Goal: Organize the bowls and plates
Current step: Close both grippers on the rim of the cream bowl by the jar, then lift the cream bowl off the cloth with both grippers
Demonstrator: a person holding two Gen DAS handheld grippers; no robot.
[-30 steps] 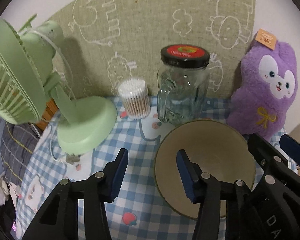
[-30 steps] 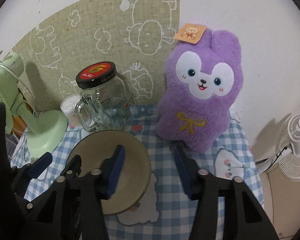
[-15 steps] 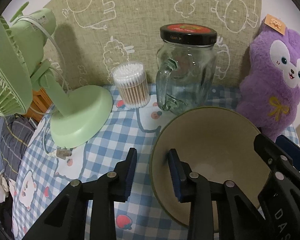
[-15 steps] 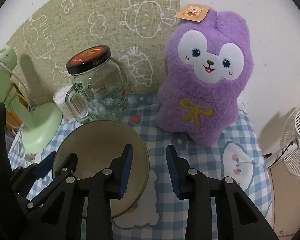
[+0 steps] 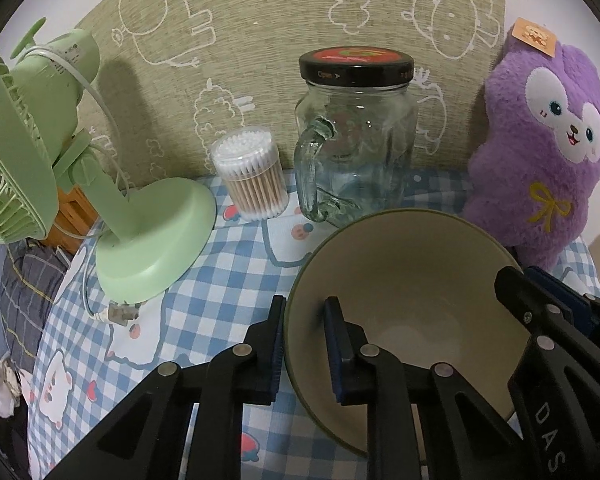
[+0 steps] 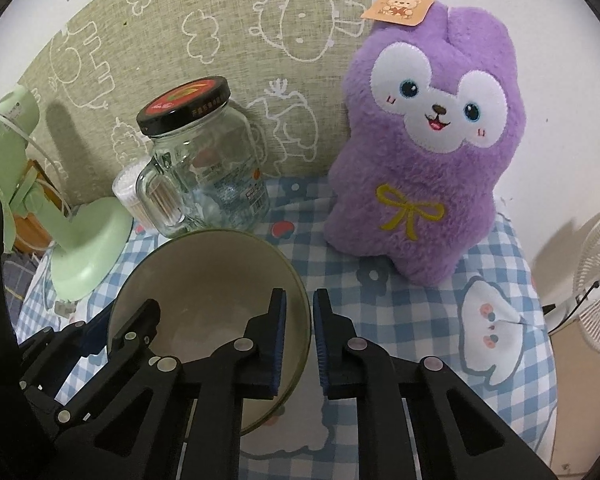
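Left gripper (image 5: 304, 344): just closed, pinching bowl (image 5: 412, 280) rim, lower centre.
Right gripper (image 6: 299, 340): just closed, pinching opposite rim.
Risk: uneven lift tilts bowl, knocks glass jar (image 5: 356, 140) behind.

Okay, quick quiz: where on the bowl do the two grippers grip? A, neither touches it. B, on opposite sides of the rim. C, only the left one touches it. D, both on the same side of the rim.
B: the left gripper clamps the bowl at one side of its rim, and the right gripper clamps the opposite side, each with one finger inside and one outside.
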